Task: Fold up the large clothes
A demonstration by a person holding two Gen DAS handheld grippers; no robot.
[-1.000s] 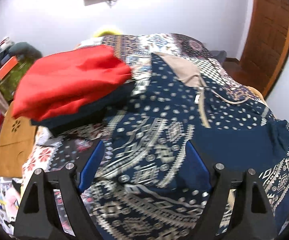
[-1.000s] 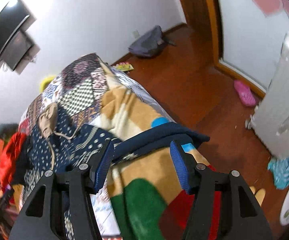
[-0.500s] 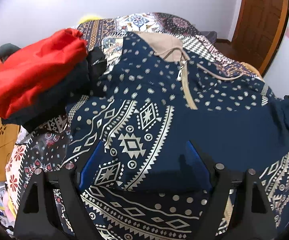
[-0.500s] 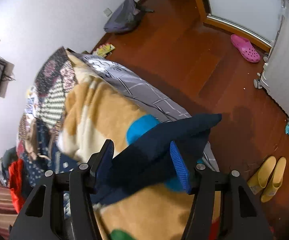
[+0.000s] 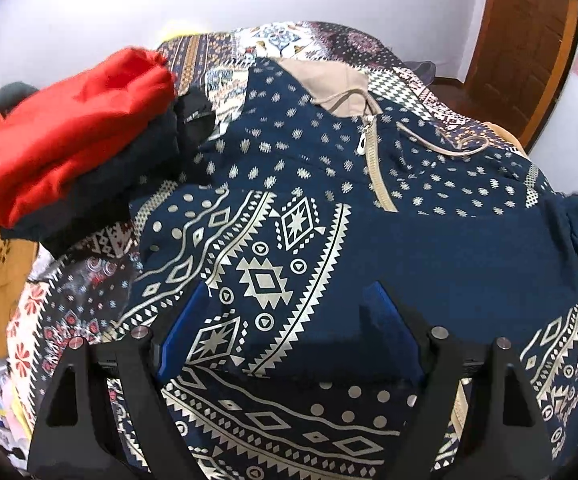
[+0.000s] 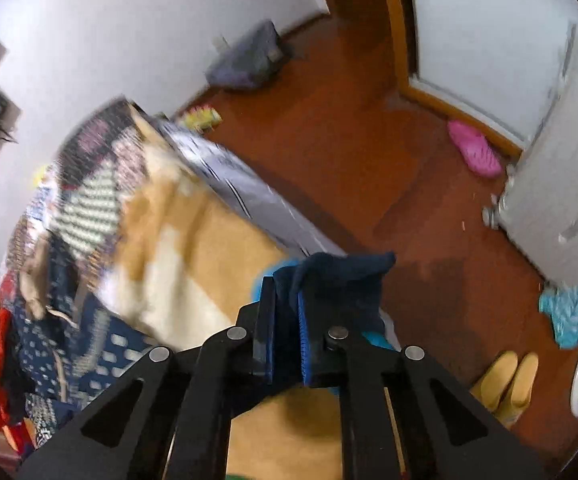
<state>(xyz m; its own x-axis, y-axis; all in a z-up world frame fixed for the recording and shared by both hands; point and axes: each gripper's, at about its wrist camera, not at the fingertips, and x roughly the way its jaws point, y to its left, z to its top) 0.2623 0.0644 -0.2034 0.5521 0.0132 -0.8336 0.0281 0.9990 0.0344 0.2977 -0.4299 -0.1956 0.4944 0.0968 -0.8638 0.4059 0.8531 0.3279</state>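
Navy hoodie (image 5: 429,248) cuff (seemingly) pinched by right tool (image 6: 285,304).

My left wrist camera sits low and close over the patterned navy garment (image 5: 429,240), facing the far wall. My right wrist camera looks down from that garment's (image 6: 341,276) edge toward the wooden floor (image 6: 349,140). Both views share the garment and red clothes (image 5: 73,136).

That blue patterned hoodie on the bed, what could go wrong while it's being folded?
The right tool pinches only the plain navy sleeve end, so it might slip free. The left tool is open over the hoodie, holding nothing, so the body could drag. The red folded garment lies beside it and might get nudged.
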